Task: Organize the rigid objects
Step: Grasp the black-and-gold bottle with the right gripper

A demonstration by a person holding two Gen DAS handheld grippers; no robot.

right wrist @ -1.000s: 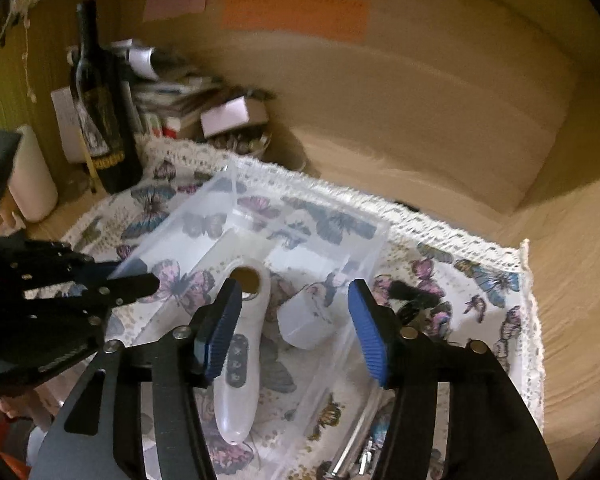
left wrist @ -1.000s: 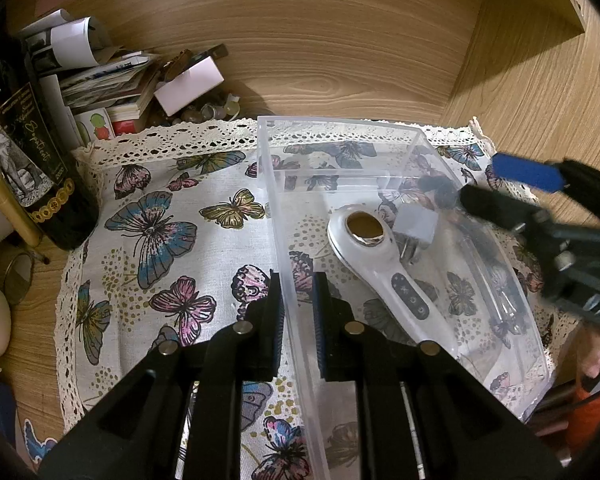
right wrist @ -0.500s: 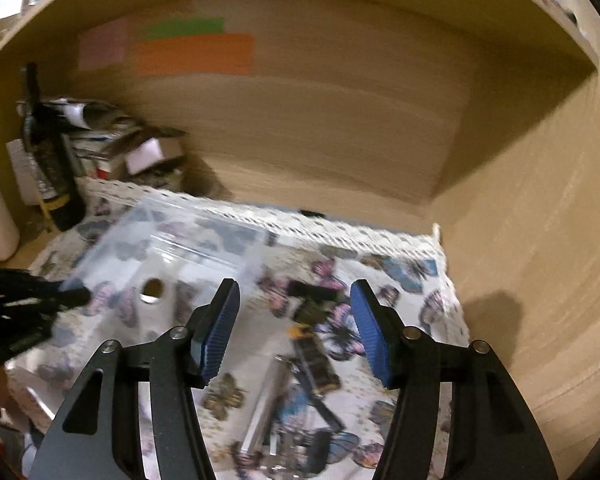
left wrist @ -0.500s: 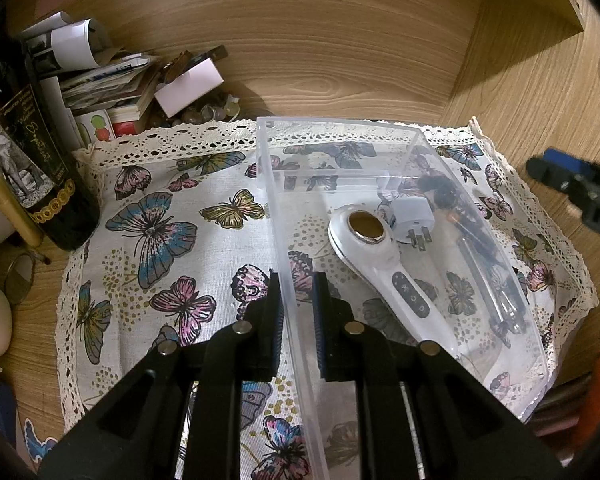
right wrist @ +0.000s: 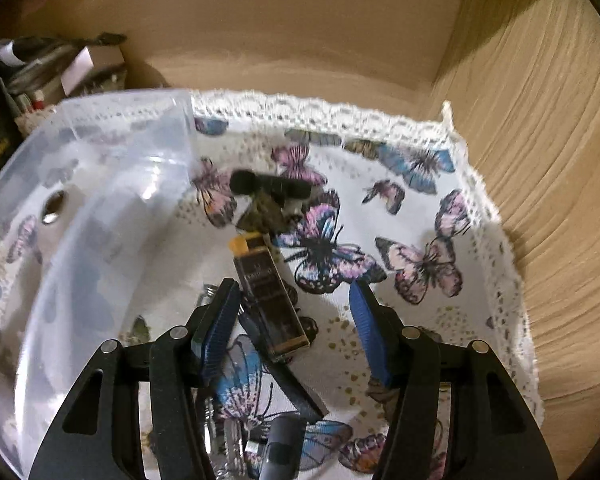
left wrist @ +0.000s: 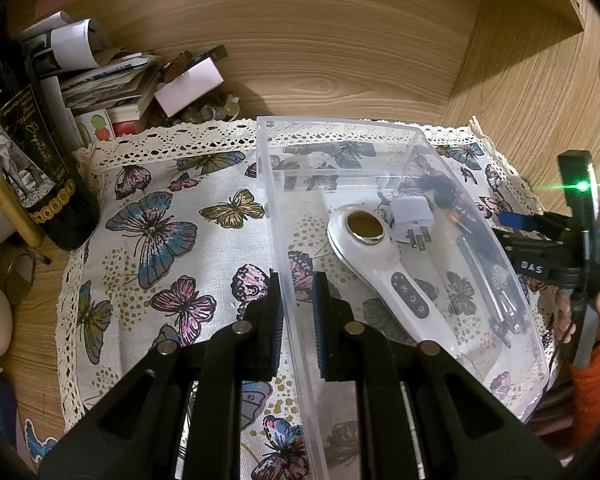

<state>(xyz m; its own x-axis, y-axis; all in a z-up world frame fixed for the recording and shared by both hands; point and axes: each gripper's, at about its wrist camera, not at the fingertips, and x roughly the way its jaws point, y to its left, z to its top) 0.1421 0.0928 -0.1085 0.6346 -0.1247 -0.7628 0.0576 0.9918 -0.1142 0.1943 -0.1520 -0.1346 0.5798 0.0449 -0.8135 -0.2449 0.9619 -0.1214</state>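
Right wrist view: right gripper [right wrist: 292, 320] hangs over dark rectangular box [right wrist: 270, 300] on butterfly cloth [right wrist: 420, 208], just outside clear bin [right wrist: 100, 208]; blue pads apart, nothing between them yet. To do it well imo: centre jaws across box's narrow sides, sink till pads flank it w/o snagging the other small items crowded beside it, then close. Left gripper [left wrist: 296, 320] is clamped on bin's near wall, steadying it. Bin contents: white handheld device [left wrist: 380, 264] & white plug adapter [left wrist: 414, 216], touching
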